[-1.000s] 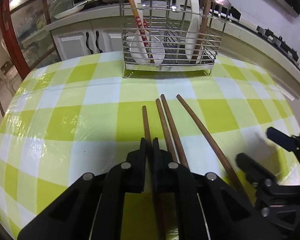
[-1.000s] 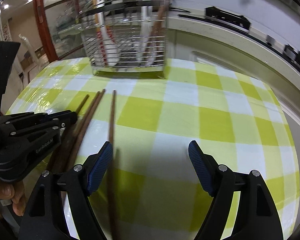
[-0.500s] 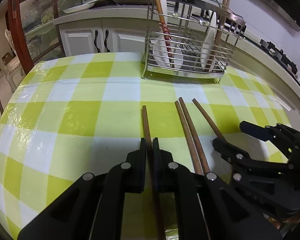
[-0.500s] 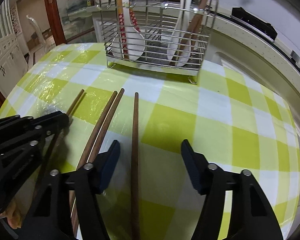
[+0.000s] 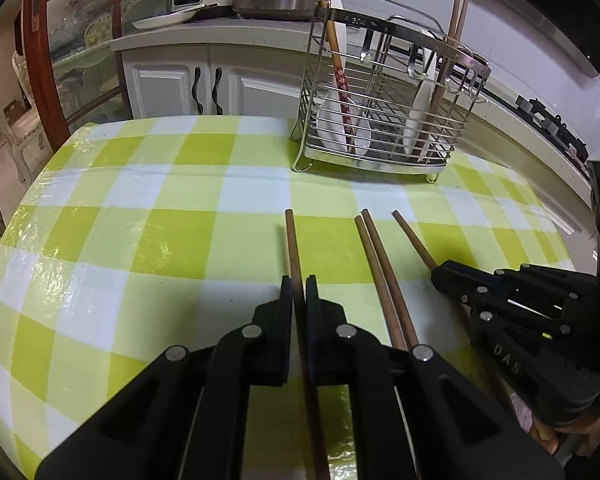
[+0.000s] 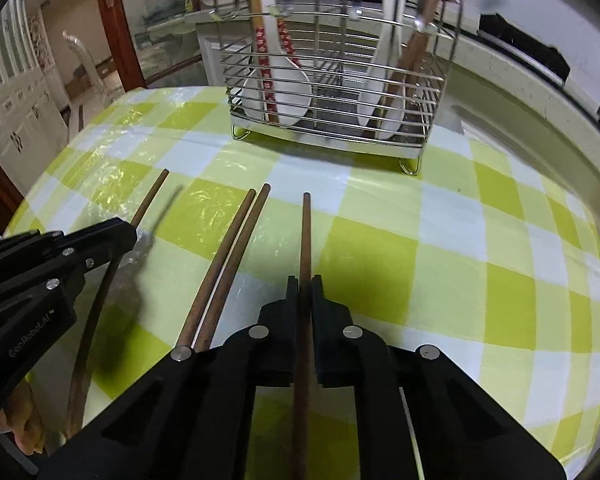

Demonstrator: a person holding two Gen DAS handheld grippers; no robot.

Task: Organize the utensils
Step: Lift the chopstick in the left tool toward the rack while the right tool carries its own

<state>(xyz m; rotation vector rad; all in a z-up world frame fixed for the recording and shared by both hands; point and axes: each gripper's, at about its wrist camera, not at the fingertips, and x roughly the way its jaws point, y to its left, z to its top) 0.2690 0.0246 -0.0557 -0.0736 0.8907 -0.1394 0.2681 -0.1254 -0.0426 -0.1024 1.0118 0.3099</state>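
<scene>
Since a second ago our right gripper [image 6: 305,280] has closed: its fingers, which stood wide apart, now pinch the right-hand chopstick [image 6: 306,232] along its length. Our left gripper [image 5: 299,282] stays clamped on the left-hand chopstick [image 5: 291,240], as it was. Between the two, a pair of chopsticks [image 5: 374,248] lies loose on the checked tablecloth [image 5: 140,240], touching each other. The wire rack [image 5: 384,120] stands at the far side, well apart from our grippers, already holding white spoons [image 6: 288,88] and other chopsticks.

We judge the risks as these: each stick is held near one end with most of its length free, so it could pivot or slip in the fingers during a lift; a long tip could catch the rack's rim or wires on the way in; and the two grippers sit close, so they could knock each other or the loose pair.

Readable writing: "304" stamped on the rack's top rail, and "DAS" on the right gripper's body; the left gripper's lettering is too blurred to read surely.
</scene>
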